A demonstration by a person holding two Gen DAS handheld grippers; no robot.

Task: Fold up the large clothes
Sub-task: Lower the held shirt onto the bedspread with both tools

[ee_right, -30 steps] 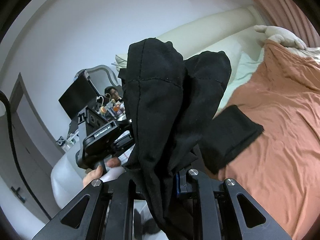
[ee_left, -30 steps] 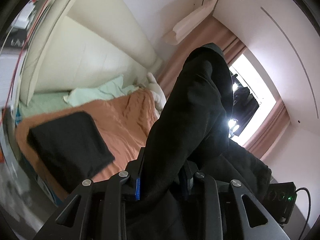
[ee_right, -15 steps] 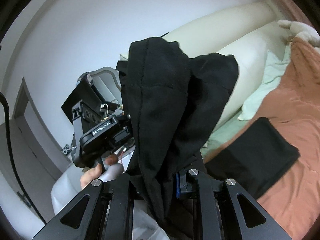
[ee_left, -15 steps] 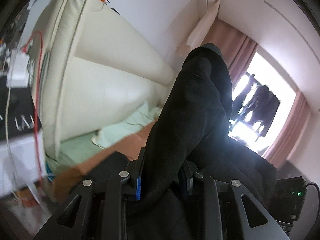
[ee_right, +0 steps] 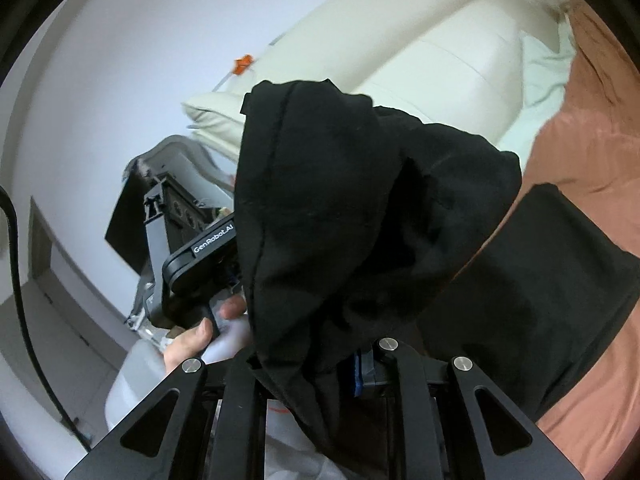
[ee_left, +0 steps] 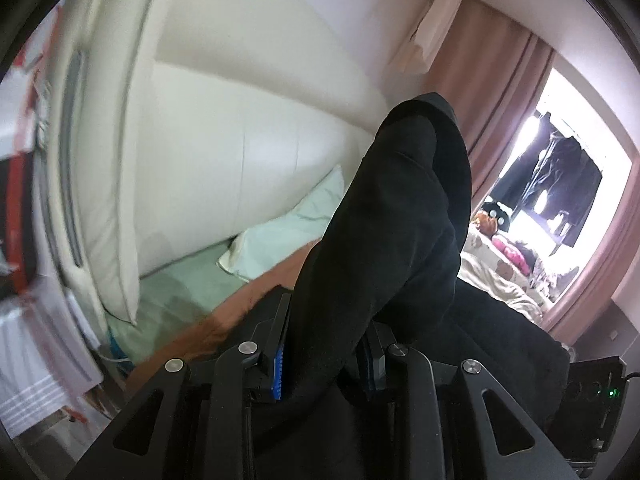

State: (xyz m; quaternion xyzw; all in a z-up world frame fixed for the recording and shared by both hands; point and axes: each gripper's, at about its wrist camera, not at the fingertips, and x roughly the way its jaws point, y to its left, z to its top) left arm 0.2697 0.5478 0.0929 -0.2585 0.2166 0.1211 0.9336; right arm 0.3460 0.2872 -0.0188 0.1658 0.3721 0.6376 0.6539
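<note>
Left wrist view, left to right: beyond and left of the jaws stands a cream headboard [ee_left: 208, 152], with a pale green pillow [ee_left: 288, 236] at its foot and the rust-coloured bedspread [ee_left: 240, 304] just beside the left gripper [ee_left: 326, 354]. Its jaws are narrow, clamped on the black garment [ee_left: 400, 232], which rises in a bunched fold straight ahead of them and spills away to their right. Further right hang a pink curtain [ee_left: 492, 80] and a bright window [ee_left: 560, 184].

Right wrist view, left to right: to the left of the jaws the person's left hand [ee_right: 196, 338] grips the handle of the other tool. The right gripper [ee_right: 320, 364] also pinches the same black garment [ee_right: 352, 216], which mounds up ahead of the jaws and hides one pad; the blue pad on the right presses against cloth. Beyond the jaws to the right, a folded black piece [ee_right: 552, 280] lies flat on the bedspread [ee_right: 592, 128].

Step in hand, as judged: the garment is lifted off the bed, held at two points, before being spread or laid for folding. The next move probably calls for drawing the two grips apart to tension the cloth, then lowering it onto open bedspread clear of the folded piece, without either clamp slipping.
</note>
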